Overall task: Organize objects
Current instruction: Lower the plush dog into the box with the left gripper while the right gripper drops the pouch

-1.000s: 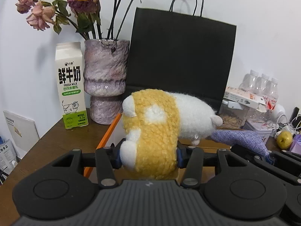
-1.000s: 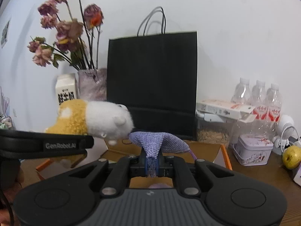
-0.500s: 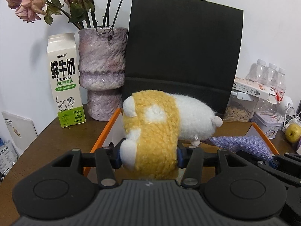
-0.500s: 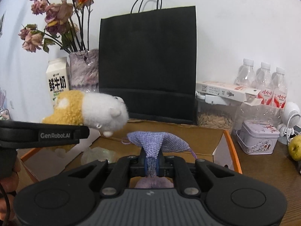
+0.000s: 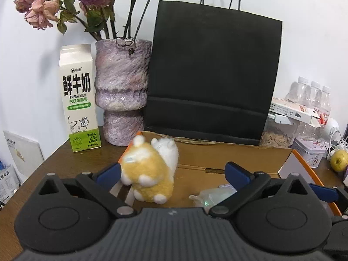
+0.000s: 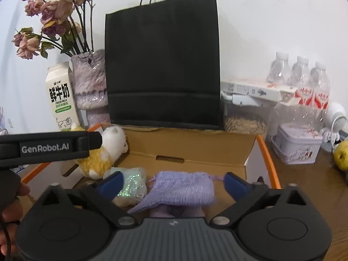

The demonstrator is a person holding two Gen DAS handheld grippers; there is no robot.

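Observation:
An open cardboard box (image 5: 217, 154) (image 6: 191, 143) with orange edges sits on the wooden table. A yellow-and-white plush toy (image 5: 150, 171) (image 6: 102, 154) is blurred inside the box at its left end, free of my left gripper (image 5: 174, 174), which is open. A purple knitted pouch (image 6: 184, 187) lies in the box between the fingers of my open right gripper (image 6: 174, 182). A glittery plastic-wrapped item (image 6: 130, 184) (image 5: 211, 195) lies in the box beside them.
A black paper bag (image 5: 213, 76) stands behind the box. A milk carton (image 5: 78, 97) and a purple vase (image 5: 121, 93) with dried roses stand back left. Bottles (image 6: 302, 80), a seed jar (image 6: 245, 119), a tin (image 6: 298, 145) and a green apple (image 5: 338, 161) are right.
Both grippers have opened. The plush toy has dropped from the left gripper into the box, and the purple pouch has dropped from the right gripper into the box. Both views have lowered towards the box.

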